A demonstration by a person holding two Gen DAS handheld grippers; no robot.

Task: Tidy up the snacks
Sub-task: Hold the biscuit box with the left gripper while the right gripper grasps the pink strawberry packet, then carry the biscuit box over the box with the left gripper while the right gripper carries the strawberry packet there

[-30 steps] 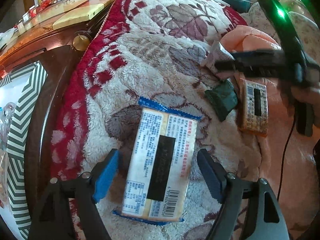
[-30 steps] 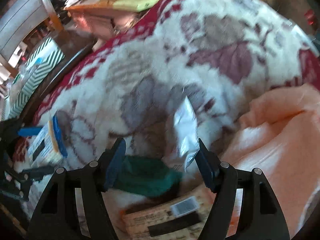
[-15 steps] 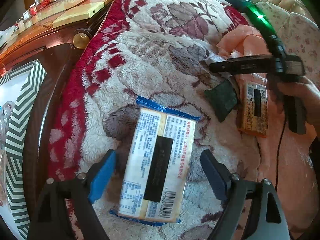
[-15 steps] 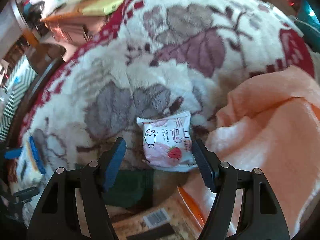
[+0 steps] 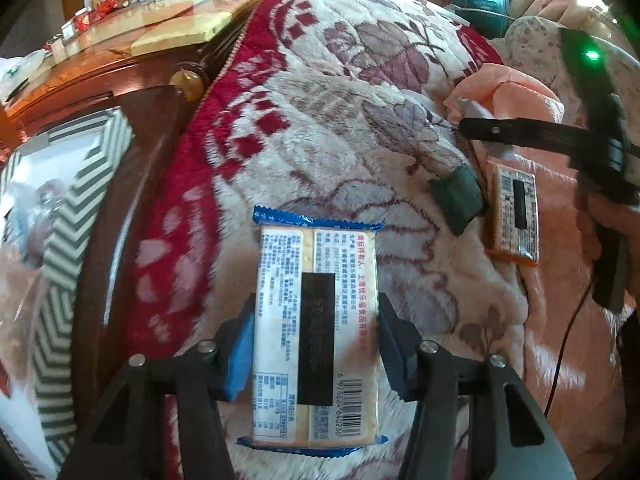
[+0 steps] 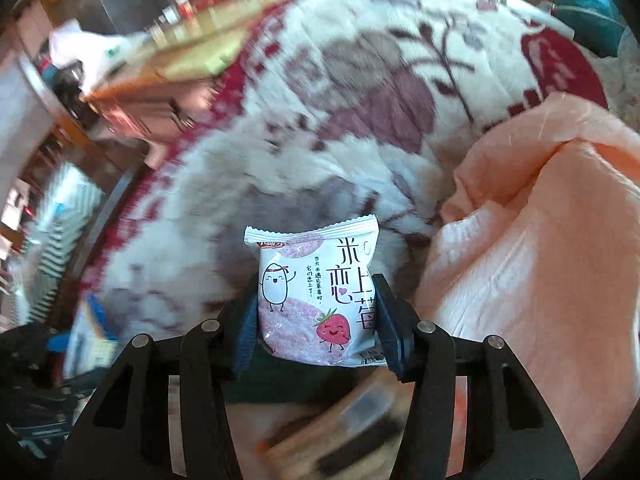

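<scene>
- The left gripper (image 5: pixel 316 346) has its fingers pinching the cracker pack (image 5: pixel 316 332) at both long sides; the blue pads (image 5: pixel 240 354) press against the wrapper.
- The cracker pack lies back side up, barcode toward the camera, its blue crimped end pointing away, over the fleece blanket (image 5: pixel 340 120).
- Whether the pack rests on the blanket or is lifted clear cannot be told from this view.
- The right gripper (image 6: pixel 316 320) has its fingers closed on the strawberry pouch (image 6: pixel 316 296), one finger at each side edge.
- The pouch stands upright between the fingers, printed face to the camera, its serrated top edge above the fingertips.
- Behind the pouch lies the blanket; to its right sits the peach cloth (image 6: pixel 540 260).
- In the left wrist view the right gripper (image 5: pixel 464 128) shows at the upper right, with a corner of the pouch (image 5: pixel 474 110) just above its finger.
- A green packet (image 5: pixel 458 198) lies on the blanket just beside an orange bar (image 5: pixel 514 214), which rests on the peach cloth (image 5: pixel 516 92).
- Both sit near the right gripper and well apart from the cracker pack.
- The green packet (image 6: pixel 280 380) also shows dark below the pouch in the right wrist view; the orange bar (image 6: pixel 340 436) is blurred there.
- A striped box (image 5: pixel 68 240) stands at the left, beyond the dark wooden rail (image 5: pixel 132 200).
</scene>
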